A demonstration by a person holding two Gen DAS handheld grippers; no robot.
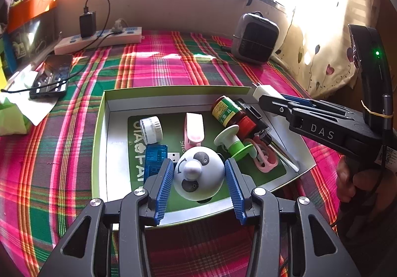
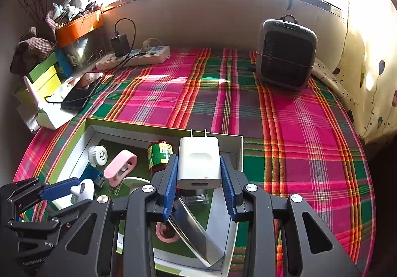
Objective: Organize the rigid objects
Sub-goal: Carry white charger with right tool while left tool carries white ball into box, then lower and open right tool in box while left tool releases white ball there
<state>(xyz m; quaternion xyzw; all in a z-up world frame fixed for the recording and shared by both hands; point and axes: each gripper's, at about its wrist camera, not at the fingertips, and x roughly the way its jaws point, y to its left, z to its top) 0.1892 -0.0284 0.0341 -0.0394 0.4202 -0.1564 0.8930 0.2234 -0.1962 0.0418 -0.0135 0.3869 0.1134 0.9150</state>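
White letters "DAS" stand on the black body of the right gripper (image 1: 278,100), at the right of the left wrist view. Large white letters on the green liner of the box (image 1: 171,207), lower centre, are only partly legible. The brown bottle's (image 1: 227,110) label print is too small to read.

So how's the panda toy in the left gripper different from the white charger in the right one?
The panda toy is a rounded dome with black patches; the white charger is a plain box with two metal prongs. The panda toy fills a wider gap in the left gripper; the white charger sits in a narrower right gripper. Both are white, gripped between blue pads above the box.
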